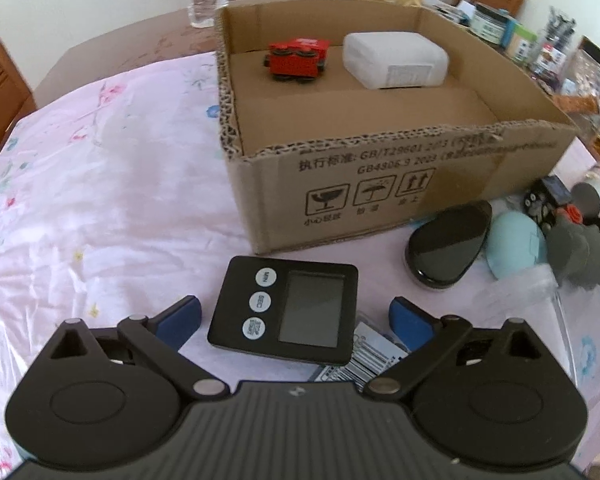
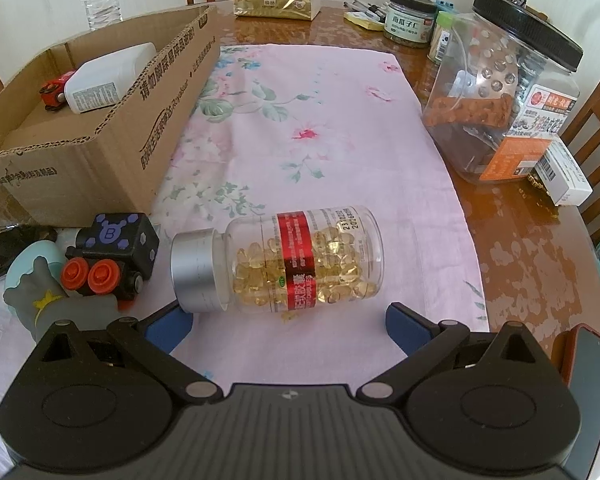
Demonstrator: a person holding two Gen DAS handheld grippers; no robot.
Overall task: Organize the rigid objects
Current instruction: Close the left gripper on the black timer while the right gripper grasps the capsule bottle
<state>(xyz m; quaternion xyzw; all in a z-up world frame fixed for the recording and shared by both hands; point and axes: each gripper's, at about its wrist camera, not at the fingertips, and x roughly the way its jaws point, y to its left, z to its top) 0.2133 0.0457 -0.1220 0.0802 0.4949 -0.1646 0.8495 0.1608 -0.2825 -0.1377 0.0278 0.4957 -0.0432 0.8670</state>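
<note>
- Left wrist view: left gripper (image 1: 294, 322) wide open, holding nothing; black timer (image 1: 286, 310) between its fingers; cardboard box (image 1: 380, 168) at 12 o'clock
- Right gripper (image 2: 290, 326) wide open, empty; capsule bottle (image 2: 278, 260) lying at 12 o'clock

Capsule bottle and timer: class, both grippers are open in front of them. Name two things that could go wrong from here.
1. The capsule bottle lies on its side, so it may roll from the right gripper.
2. The timer lies flat; the left gripper may snag the cloth.
</note>
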